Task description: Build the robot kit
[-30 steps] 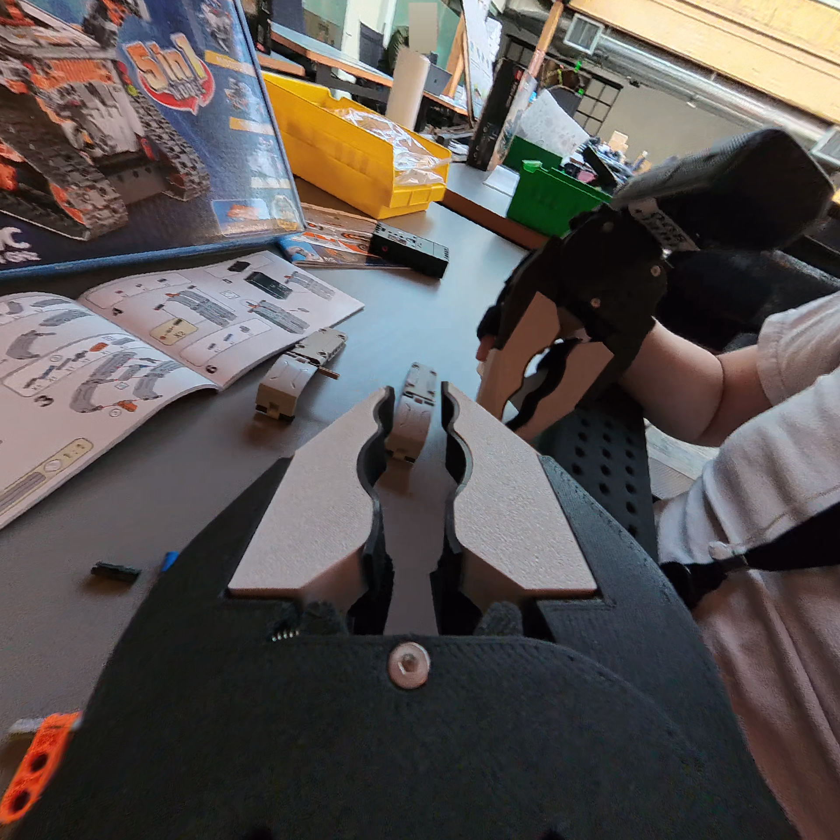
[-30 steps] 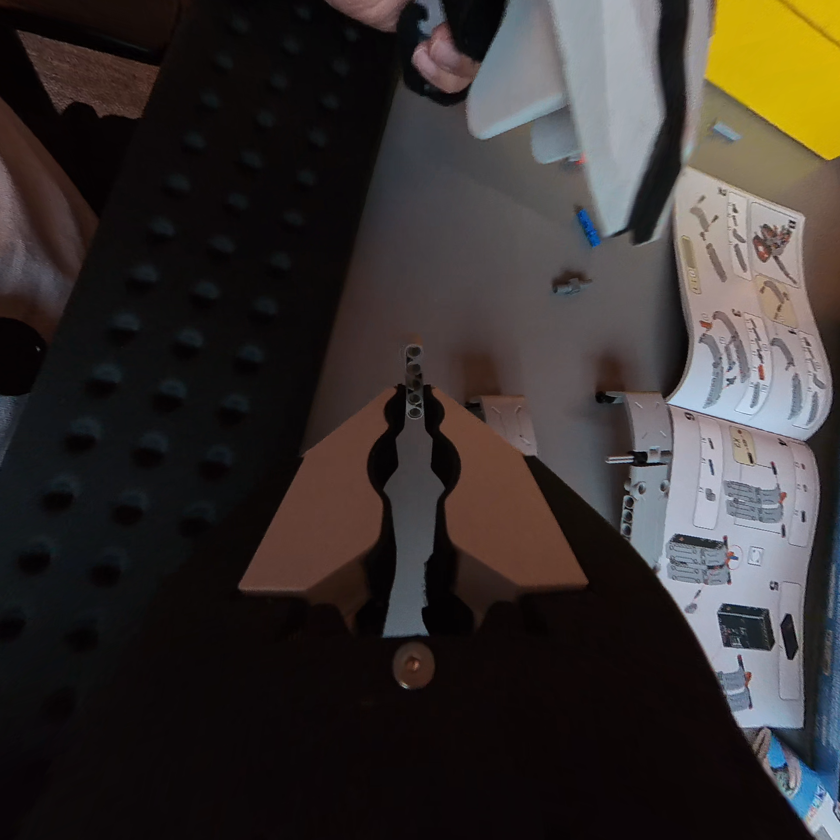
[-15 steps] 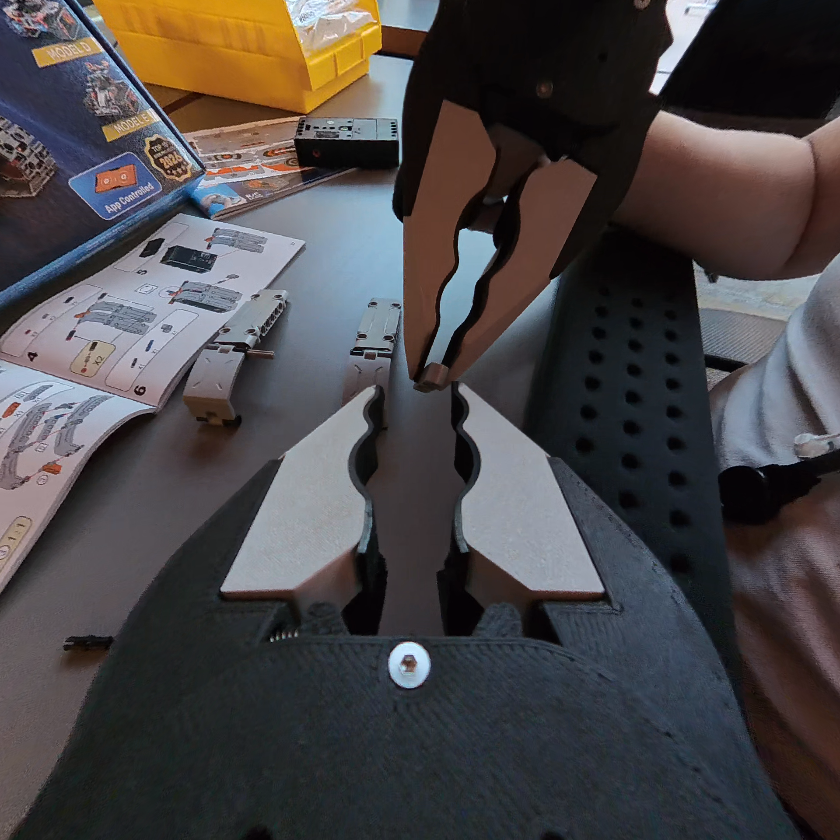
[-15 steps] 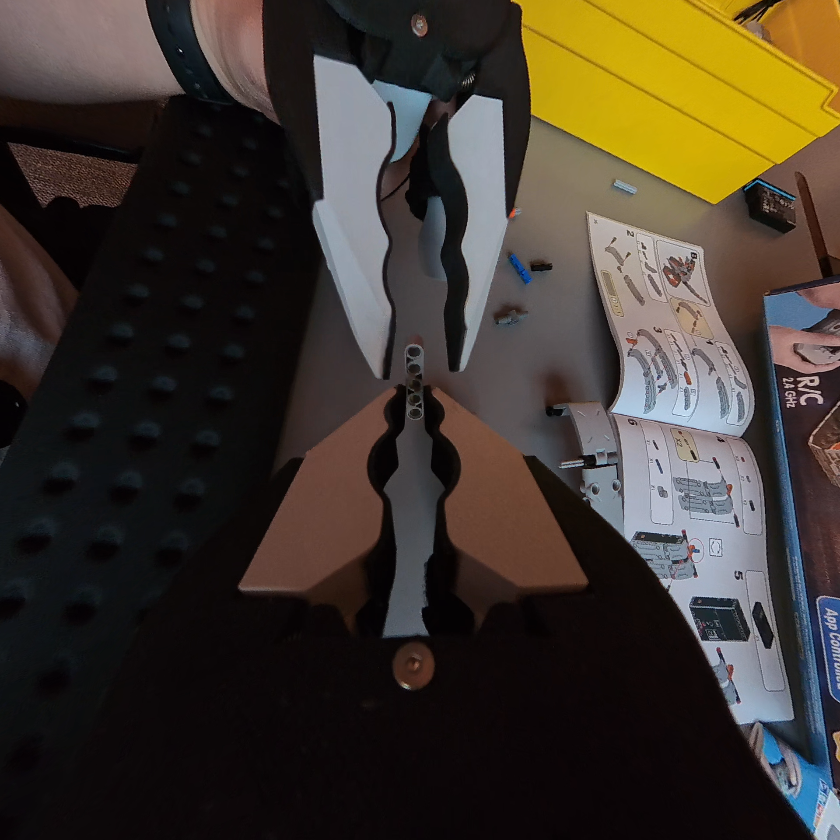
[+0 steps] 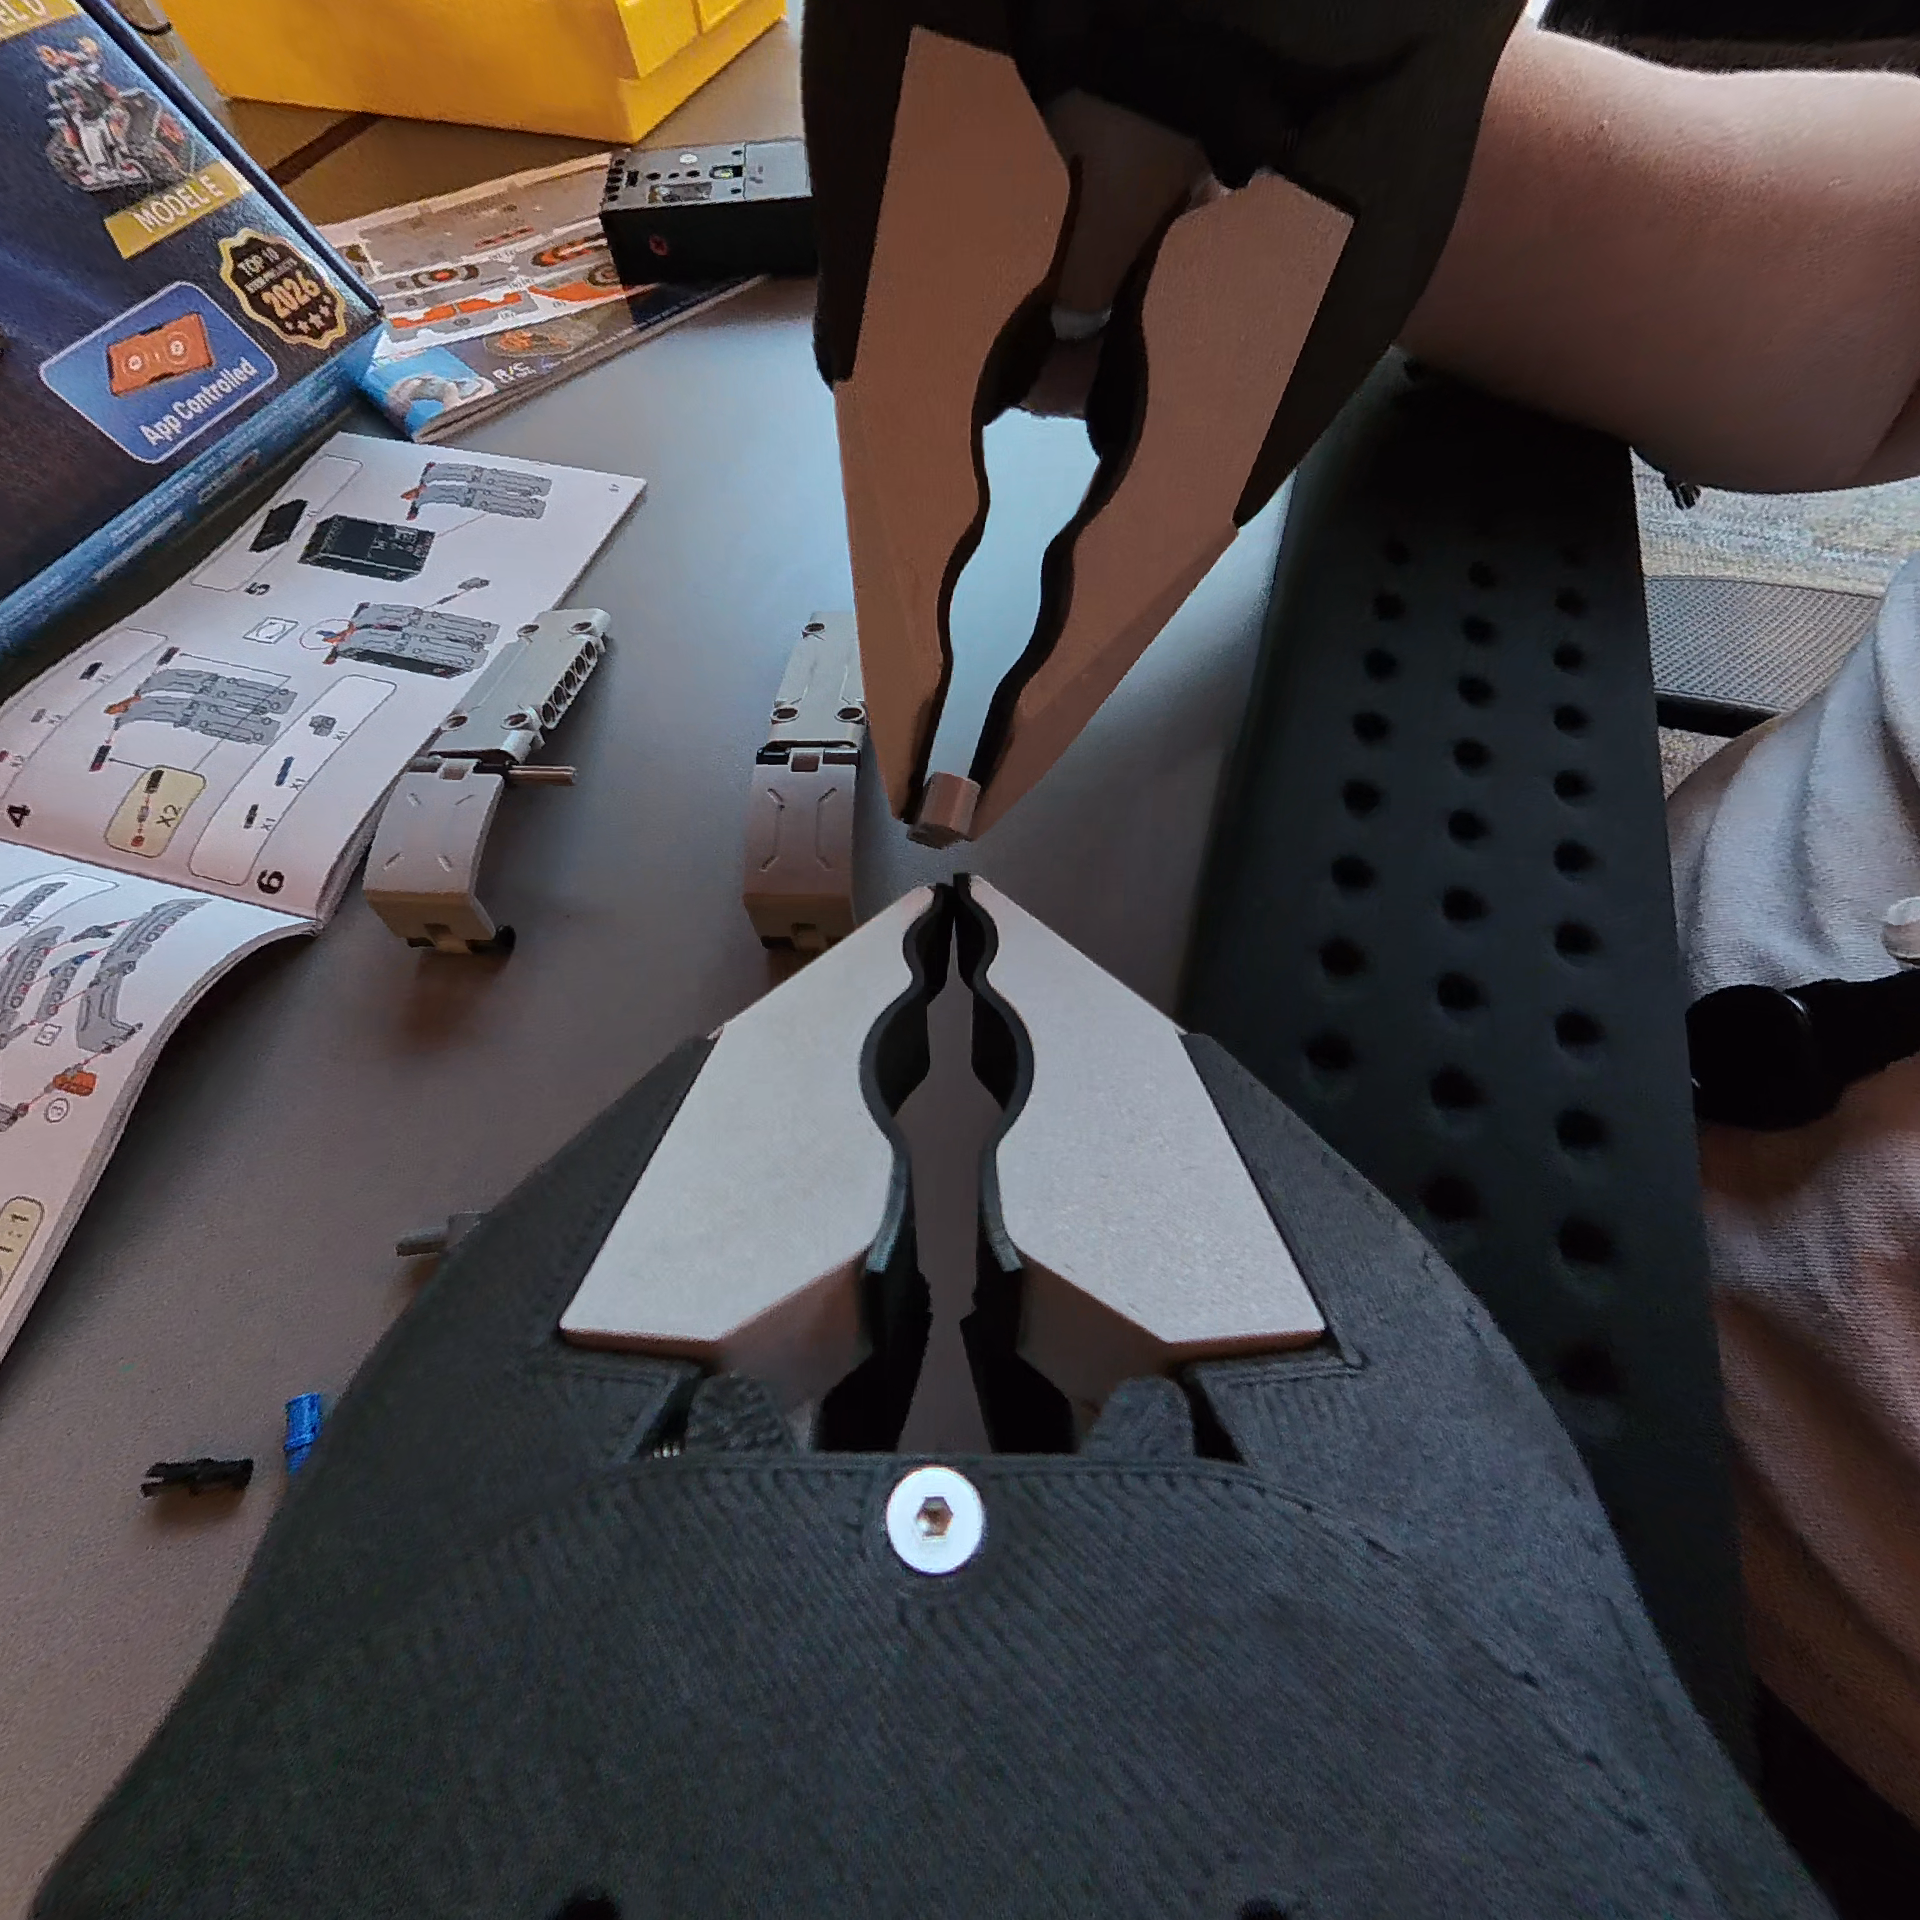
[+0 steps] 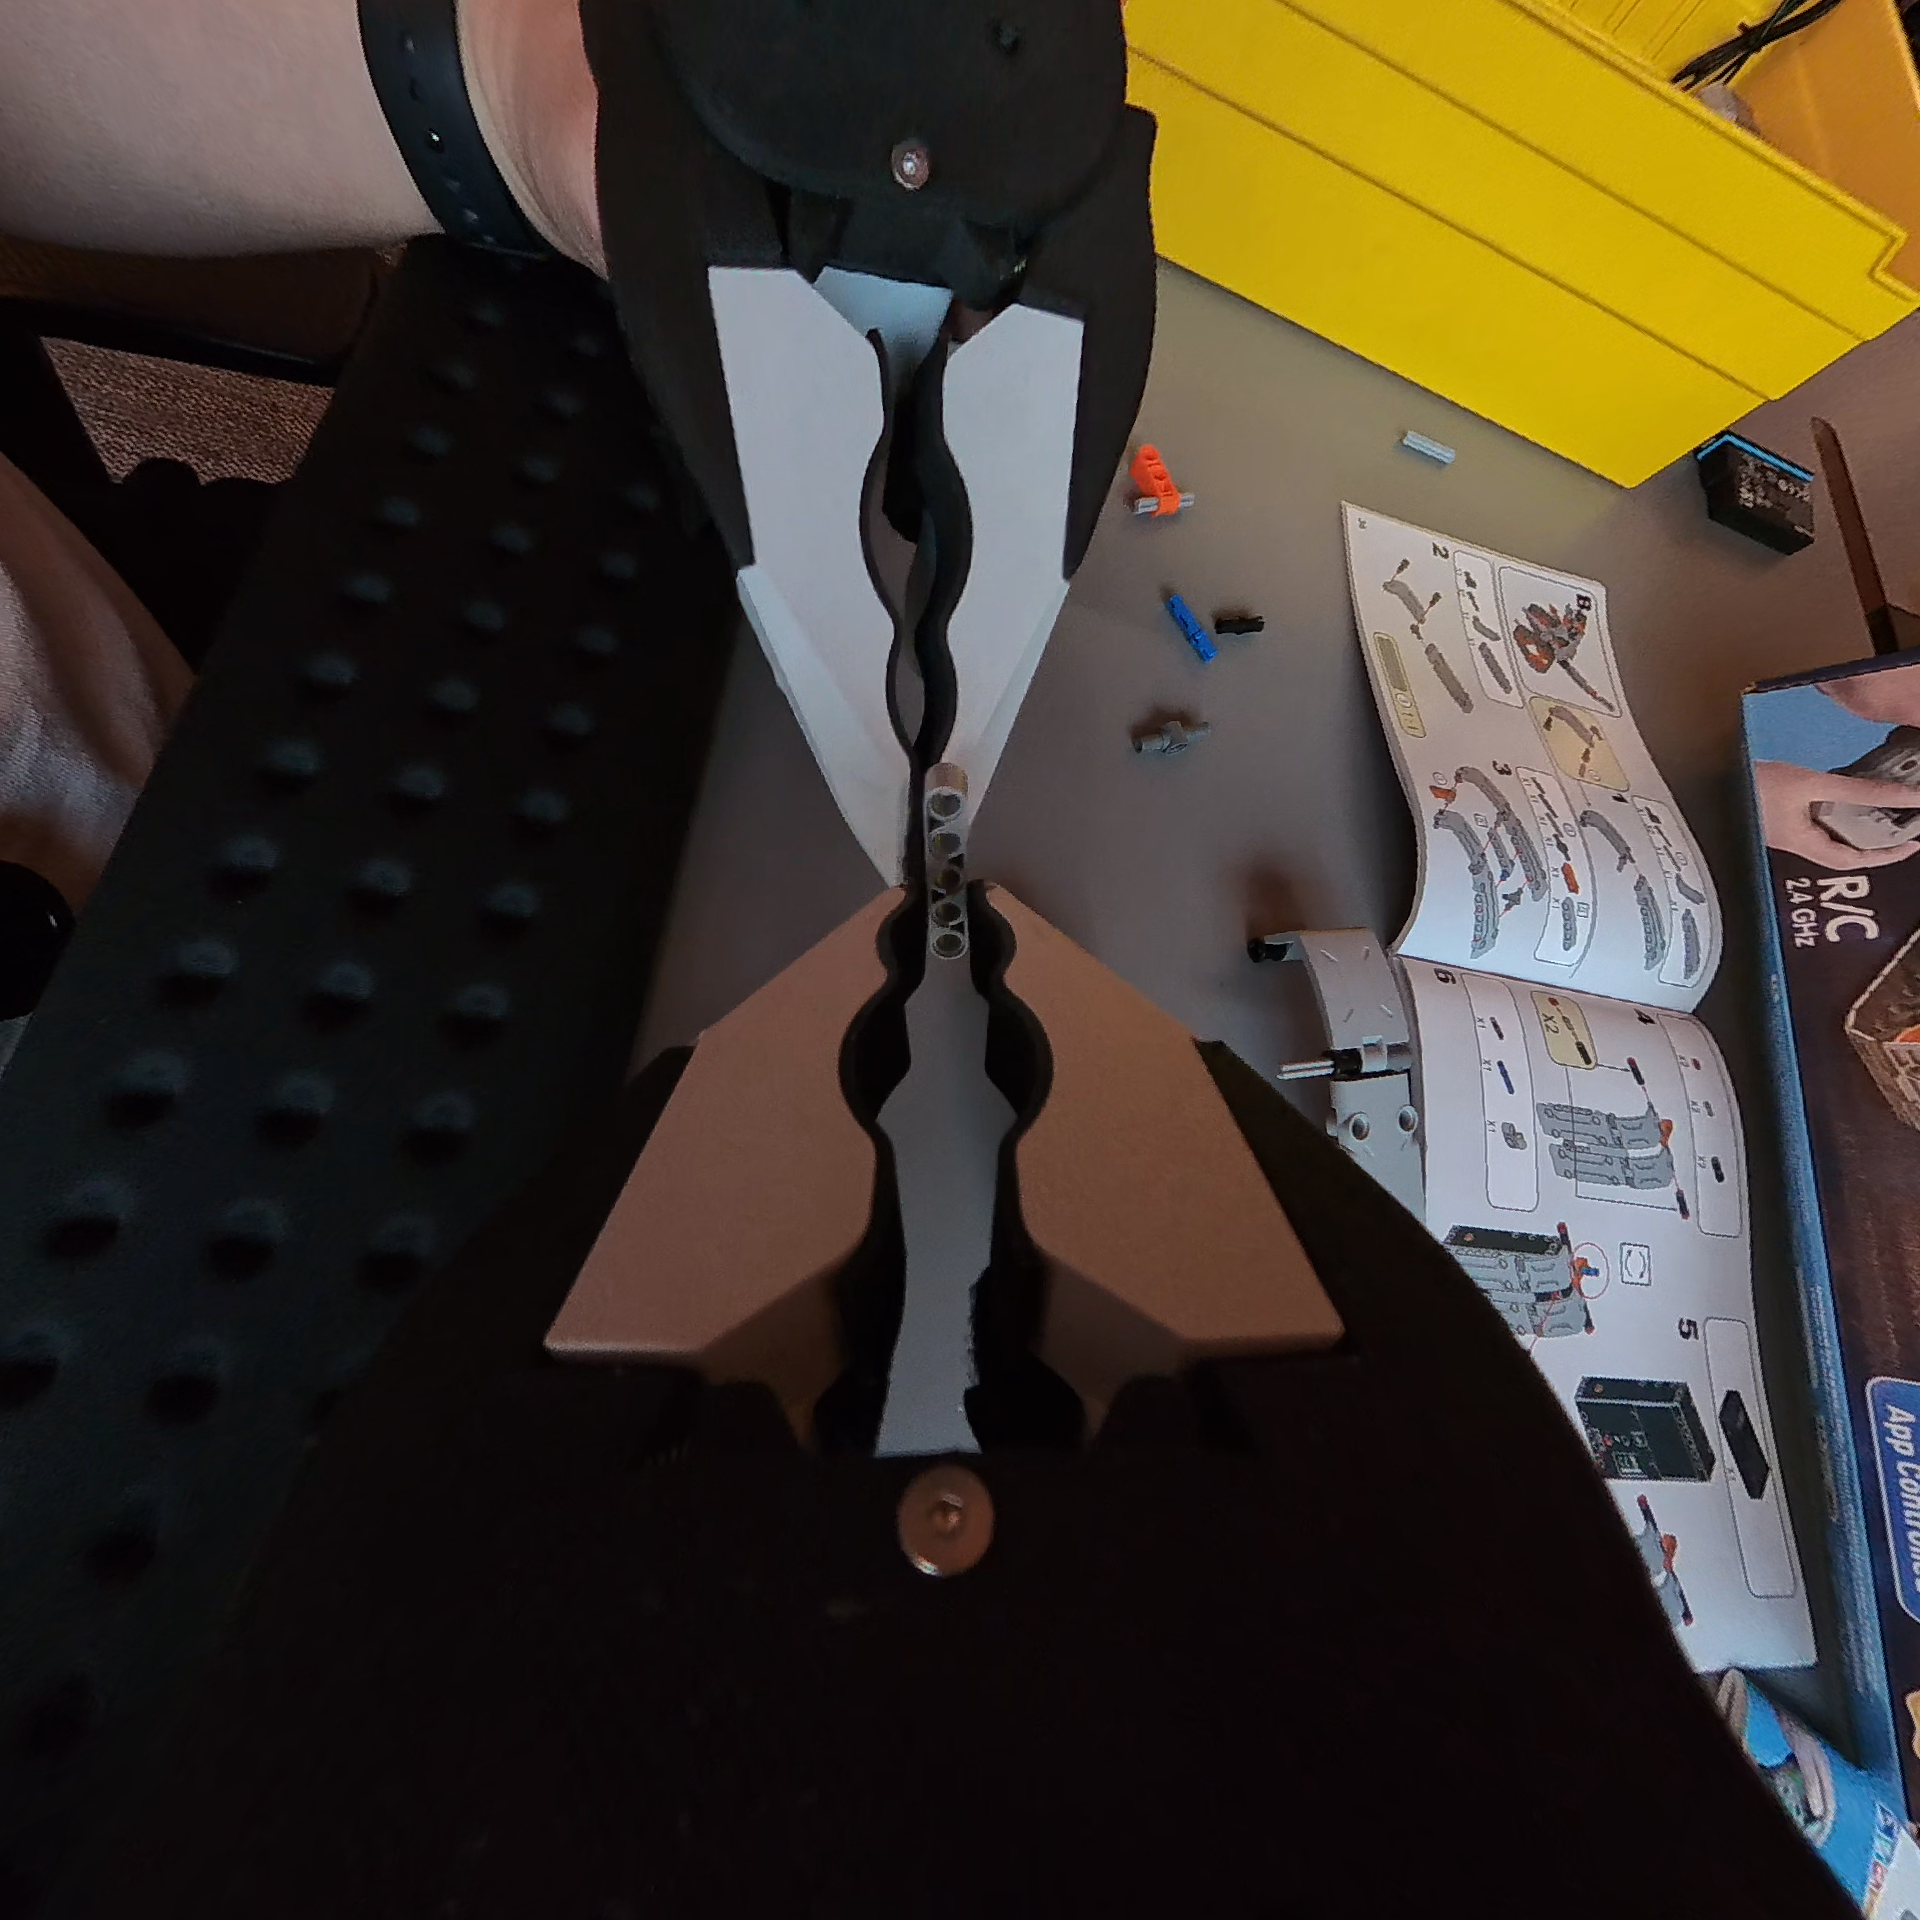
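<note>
Right gripper (image 6: 943,902) clamps grey holed beam (image 6: 947,871); left gripper (image 5: 953,885) pinched together, beam tip possibly between, contact hidden

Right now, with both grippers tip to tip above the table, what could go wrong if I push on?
1. The right gripper pinches the grey beam by one end only, so a nudge could twist it loose.
2. The left gripper looks shut just short of the beam, so pressing on would probably shove it, not grasp it.
3. A dropped beam might knock the curved grey piece just below.
</note>
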